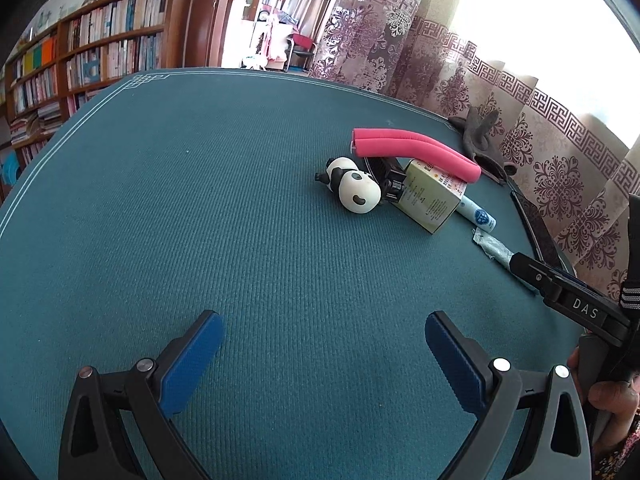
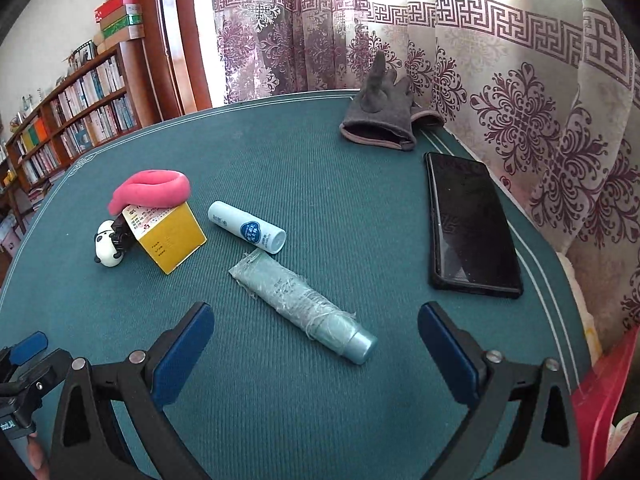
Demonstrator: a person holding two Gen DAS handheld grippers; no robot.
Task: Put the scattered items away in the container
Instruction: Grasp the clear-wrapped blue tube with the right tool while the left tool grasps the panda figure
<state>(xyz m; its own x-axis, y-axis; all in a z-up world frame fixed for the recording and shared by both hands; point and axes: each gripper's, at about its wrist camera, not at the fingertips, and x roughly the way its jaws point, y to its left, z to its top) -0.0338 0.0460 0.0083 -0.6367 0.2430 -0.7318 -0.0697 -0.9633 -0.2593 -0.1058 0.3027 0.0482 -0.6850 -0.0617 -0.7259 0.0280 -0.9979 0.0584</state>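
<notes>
Scattered items lie on a teal table mat (image 2: 320,184). A pale blue tube (image 2: 304,304) lies just ahead of my right gripper (image 2: 316,338), which is open and empty. Beyond it are a white stick (image 2: 247,232), a yellow box (image 2: 168,236), a pink foam roll (image 2: 152,192) resting on the box, a black clip (image 2: 121,234) and a panda toy (image 2: 107,248). My left gripper (image 1: 324,354) is open and empty, well short of the panda toy (image 1: 354,188), the box (image 1: 430,196) and the pink foam roll (image 1: 416,150).
A black phone (image 2: 470,224) lies at the right of the mat, a grey glove (image 2: 380,114) at the far edge. A red container (image 2: 604,396) shows past the table's right edge. Curtains hang behind; bookshelves (image 1: 92,52) stand at the left.
</notes>
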